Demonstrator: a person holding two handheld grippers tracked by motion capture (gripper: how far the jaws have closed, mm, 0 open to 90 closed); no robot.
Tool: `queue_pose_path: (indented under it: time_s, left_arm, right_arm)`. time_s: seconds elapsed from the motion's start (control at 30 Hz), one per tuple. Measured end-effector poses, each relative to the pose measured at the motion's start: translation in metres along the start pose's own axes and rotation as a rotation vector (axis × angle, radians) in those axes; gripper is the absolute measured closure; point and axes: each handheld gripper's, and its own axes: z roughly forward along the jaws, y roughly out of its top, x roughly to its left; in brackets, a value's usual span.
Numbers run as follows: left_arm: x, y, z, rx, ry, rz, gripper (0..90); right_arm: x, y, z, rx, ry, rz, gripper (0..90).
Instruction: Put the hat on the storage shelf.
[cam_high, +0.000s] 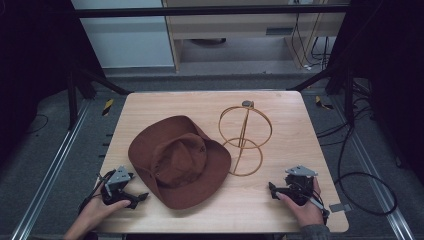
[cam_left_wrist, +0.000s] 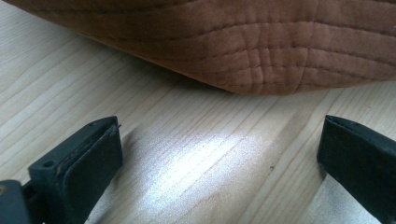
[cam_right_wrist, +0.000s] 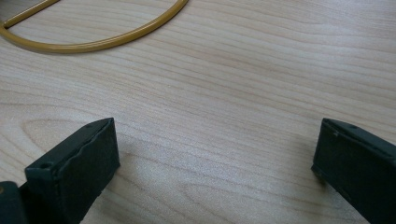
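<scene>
I hold two grippers, one in each hand, both low at the near edge of the one wooden table (cam_high: 150, 107). My left gripper (cam_high: 134, 198) rests at the near left corner, its jaws standing wide apart with nothing between them but bare wood. In the left gripper view the two black fingers (cam_left_wrist: 88, 163) frame a patch of shining tabletop, and the stitched edge of the brim lies just ahead of them, apart from both pads.

There is one hat on the table: a brown suede hat (cam_high: 177, 160) with a wide brim, lying crown up near the middle, slightly toward my left. Its brim comes close to my left gripper without touching it.

My right gripper (cam_high: 274, 191) rests at the near right corner, also spread wide and holding nothing. In the right gripper view its two fingers (cam_right_wrist: 79, 168) flank bare wood grain, and the curved base ring of the stand shows farther off.

There is one gold wire hat stand (cam_high: 244, 135), upright just beside the hat on its right: one flat ring on the table, one upright ring above it, a stem between, and a small dark cap at the top.
</scene>
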Motion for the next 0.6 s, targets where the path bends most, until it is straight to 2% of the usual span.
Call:
queue_pose_path:
  time_s: [0.13, 0.23, 0.3, 0.5, 0.6]
  left_arm:
    - [0.000, 0.000, 0.000, -0.001, 0.004, -0.003, 0.0]
    - [-0.001, 0.001, -0.003, 0.024, 0.005, -0.002, 0.1]
    - [-0.001, 0.002, -0.006, 0.026, -0.006, -0.003, 3.7]
    - [-0.004, 0.000, -0.018, -0.018, -0.029, -0.020, 2.8]
    - [-0.007, 0.001, -0.022, -0.032, -0.037, -0.005, 2.9]
  right_arm:
    - [0.000, 0.000, 0.000, 0.000, 0.000, 0.000, 0.5]
    - [0.000, 0.000, 0.000, 0.000, 0.000, -0.001, 0.5]
    - [0.000, 0.000, 0.000, 0.000, 0.000, 0.000, 0.5]
    - [0.000, 0.000, 0.000, 0.000, -0.001, -0.002, 0.5]
    - [-0.001, 0.000, 0.000, 0.000, -0.001, -0.005, 0.5]
